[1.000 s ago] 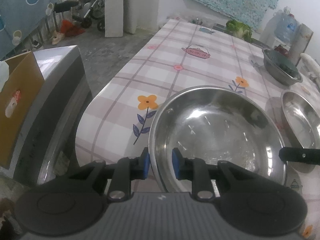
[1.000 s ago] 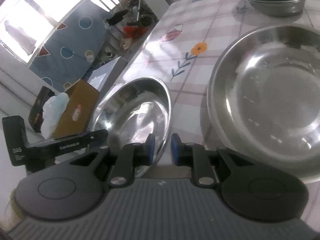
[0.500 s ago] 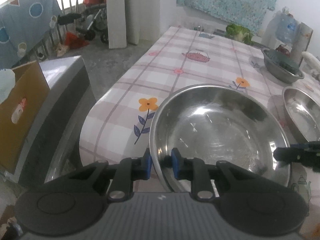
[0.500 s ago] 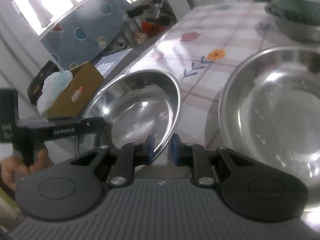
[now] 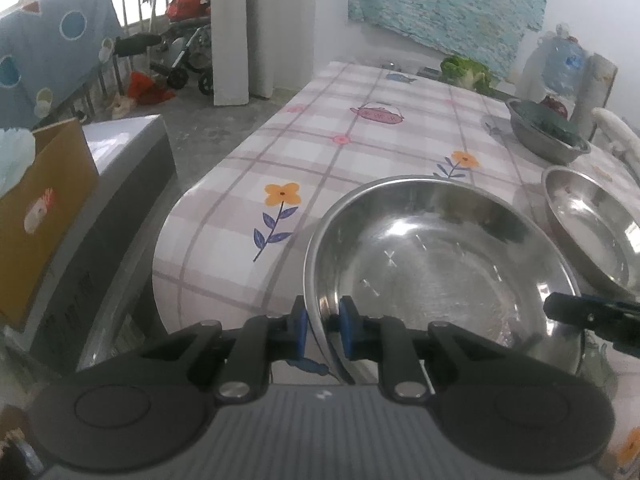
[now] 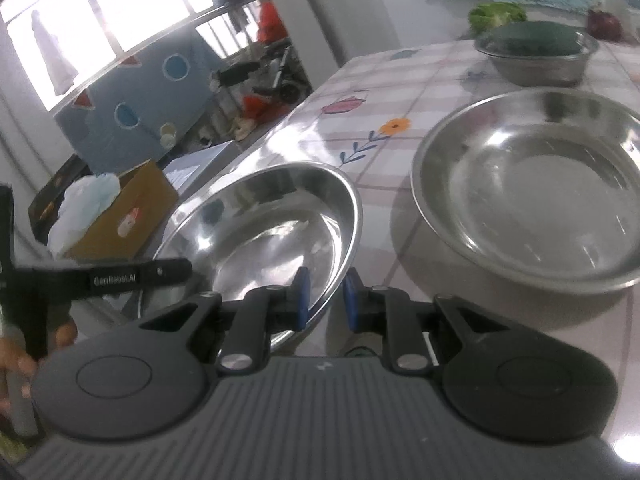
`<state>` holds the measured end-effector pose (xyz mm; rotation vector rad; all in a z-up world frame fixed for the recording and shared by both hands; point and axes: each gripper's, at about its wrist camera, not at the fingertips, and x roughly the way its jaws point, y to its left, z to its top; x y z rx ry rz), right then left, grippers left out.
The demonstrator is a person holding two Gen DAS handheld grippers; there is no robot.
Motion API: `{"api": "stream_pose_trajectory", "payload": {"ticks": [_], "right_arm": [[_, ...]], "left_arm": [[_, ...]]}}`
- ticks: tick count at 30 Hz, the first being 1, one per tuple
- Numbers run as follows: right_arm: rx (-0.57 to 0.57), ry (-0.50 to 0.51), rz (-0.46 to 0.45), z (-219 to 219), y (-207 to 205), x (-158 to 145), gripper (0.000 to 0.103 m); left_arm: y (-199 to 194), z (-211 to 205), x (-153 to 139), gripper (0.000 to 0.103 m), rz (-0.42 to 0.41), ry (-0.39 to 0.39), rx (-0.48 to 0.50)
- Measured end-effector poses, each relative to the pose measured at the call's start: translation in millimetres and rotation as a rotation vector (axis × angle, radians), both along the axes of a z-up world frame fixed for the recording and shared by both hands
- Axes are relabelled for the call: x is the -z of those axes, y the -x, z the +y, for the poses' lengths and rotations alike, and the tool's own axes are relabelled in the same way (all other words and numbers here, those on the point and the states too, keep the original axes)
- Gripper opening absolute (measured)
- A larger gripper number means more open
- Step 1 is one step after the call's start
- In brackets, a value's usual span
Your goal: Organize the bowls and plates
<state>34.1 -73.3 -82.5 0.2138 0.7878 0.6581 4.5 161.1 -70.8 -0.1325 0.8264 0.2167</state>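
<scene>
Shiny steel bowl point(image 5: 436, 264), rim pinched by left gripper point(image 5: 323, 330), right gripper point(image 6: 324, 298)

The surface point(image 5: 360, 152) wears a checked pink cloth printed with flowers and teapots and stands against a white wall hung with a mottled turquoise cloth point(image 5: 444, 4). Daylight pours through a barred window point(image 6: 132, 20), where a blue cloth with circles point(image 5: 48, 52) is draped. On the grey concrete floor point(image 5: 216, 136) stand a stroller point(image 5: 184, 52), a white pillar point(image 5: 230, 32) and a brown cardboard box point(image 5: 40, 216).
</scene>
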Motion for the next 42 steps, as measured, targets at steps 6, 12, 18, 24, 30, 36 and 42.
{"api": "stream_pose_trajectory", "payload": {"ticks": [6,12,18,24,30,36,42], "right_arm": [[0.018,0.065,-0.025,12.2,-2.8,-4.5,0.017],[0.041,0.081,-0.029,16.2,-7.6,-3.4,0.017],[0.047,0.06,-0.008,18.7,-20.8,-1.8,0.017],[0.038,0.049,0.009,24.4,-29.4,2.3,0.017],[0.023,0.047,0.003,25.3,-29.8,2.2,0.017],[0.02,0.041,0.003,24.2,-31.7,2.3,0.018],[0.006,0.046,0.005,28.9,-36.3,2.5,0.019]], "left_arm": [[2.8,0.4,-1.8,0.018,-0.006,0.024,-0.014],[1.4,-1.8,-0.8,0.018,0.014,0.027,-0.008],[-10.0,1.4,-4.6,0.018,0.019,0.027,-0.013],[-26.1,9.2,-3.0,0.018,0.034,0.028,-0.023],[-32.6,12.8,1.3,0.021,0.053,0.046,-0.022],[-34.3,12.3,1.8,0.023,0.055,0.04,-0.02],[-34.0,14.5,1.1,0.023,0.054,0.052,-0.029]]}}
